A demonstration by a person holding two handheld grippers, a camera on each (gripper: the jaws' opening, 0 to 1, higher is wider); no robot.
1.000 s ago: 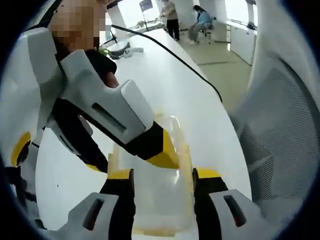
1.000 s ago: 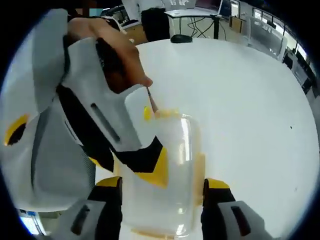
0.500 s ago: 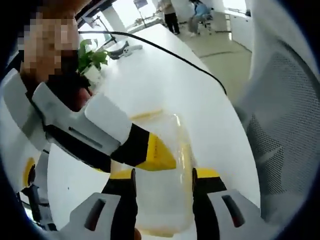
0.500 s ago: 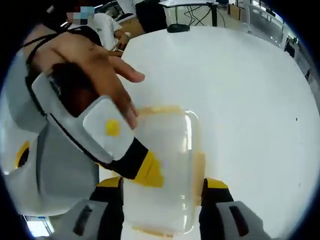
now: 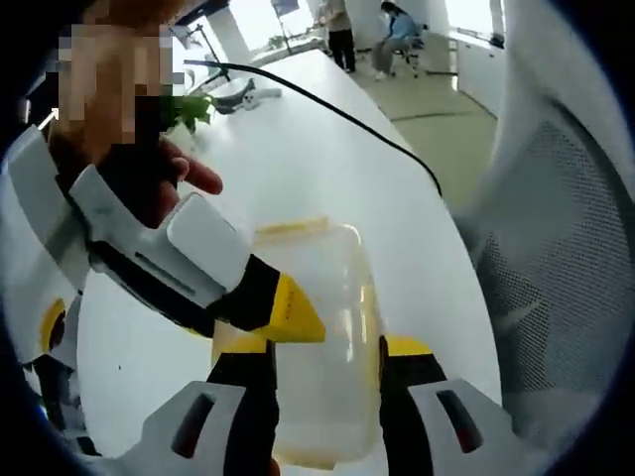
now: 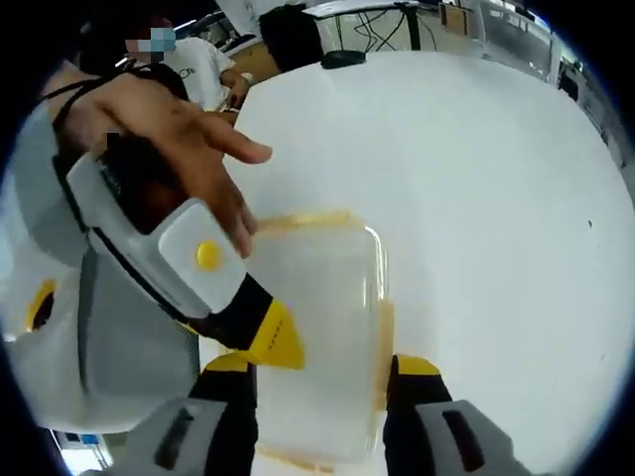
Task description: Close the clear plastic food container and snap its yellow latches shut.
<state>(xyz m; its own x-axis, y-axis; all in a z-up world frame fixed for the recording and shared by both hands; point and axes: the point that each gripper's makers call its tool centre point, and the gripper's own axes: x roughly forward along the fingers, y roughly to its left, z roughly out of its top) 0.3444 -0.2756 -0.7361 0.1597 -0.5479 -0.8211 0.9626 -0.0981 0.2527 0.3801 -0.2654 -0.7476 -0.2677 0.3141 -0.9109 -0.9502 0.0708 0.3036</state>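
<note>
The clear plastic container (image 5: 322,297) lies flat on the white table (image 5: 327,169) with its lid on. A yellow latch (image 5: 288,228) shows at its far edge. My left gripper (image 5: 325,349) hovers open over its near half, one jaw at each long side. A yellow fingertip (image 5: 295,309) of the right gripper, held in a hand (image 5: 149,174), rests at the lid's left edge. In the right gripper view the same container (image 6: 322,297) sits under my open right gripper (image 6: 323,367). There the left gripper's yellow fingertip (image 6: 275,342) touches the lid's left side.
A black cable (image 5: 347,109) runs across the table toward a potted plant (image 5: 184,107). A mesh chair (image 5: 566,288) stands close beside the table edge. People (image 5: 397,40) are far behind. A seated person (image 6: 193,64) and a black object (image 6: 342,59) are at the table's far end.
In each view the other gripper's yellow fingertip has slid from the middle of the lid toward its left edge. The hand holding it has spread its fingers.
</note>
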